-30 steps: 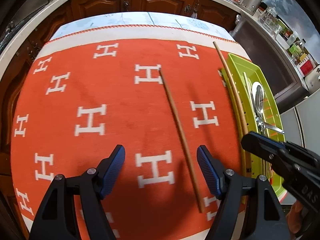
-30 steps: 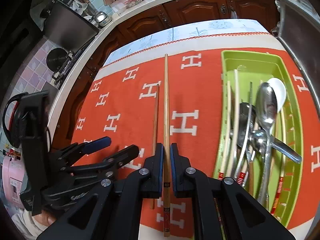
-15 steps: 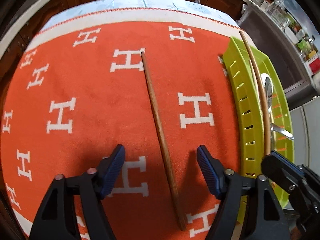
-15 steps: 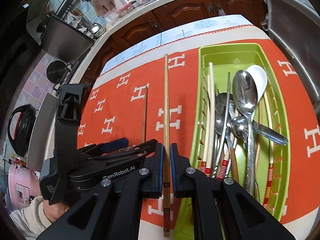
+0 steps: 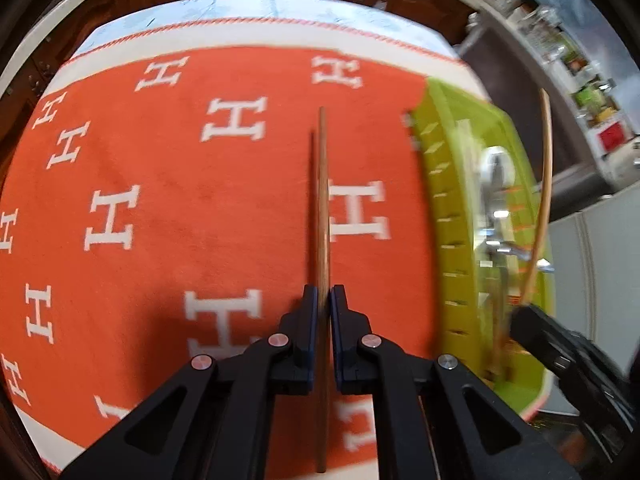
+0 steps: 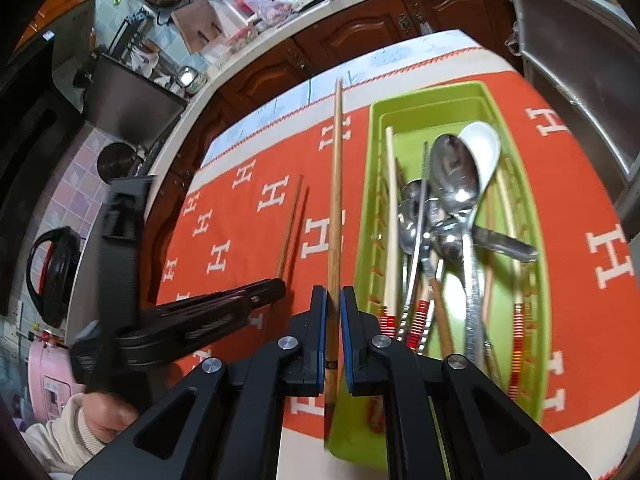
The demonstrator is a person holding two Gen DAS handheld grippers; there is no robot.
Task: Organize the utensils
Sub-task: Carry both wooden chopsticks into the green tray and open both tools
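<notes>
From my left camera, the orange cloth (image 5: 160, 200) with white H marks covers the table from 9 to 1 o'clock. At 3 o'clock on it sits the green tray (image 5: 448, 216), holding metal spoons (image 6: 456, 176), a white spoon (image 6: 482, 144) and red-banded chopsticks (image 6: 390, 216). My left gripper (image 5: 324, 300) has its jaws pressed onto the dark chopstick (image 5: 322, 208), which runs toward 12 o'clock over the cloth; I cannot tell whether its tip is lifted. My right gripper (image 6: 333, 304) pinches the pale chopstick (image 6: 336, 184), pointing to 12 o'clock just left of the tray's wall. At 8 o'clock in my right camera I see my hand (image 6: 108, 416) behind the left gripper.
</notes>
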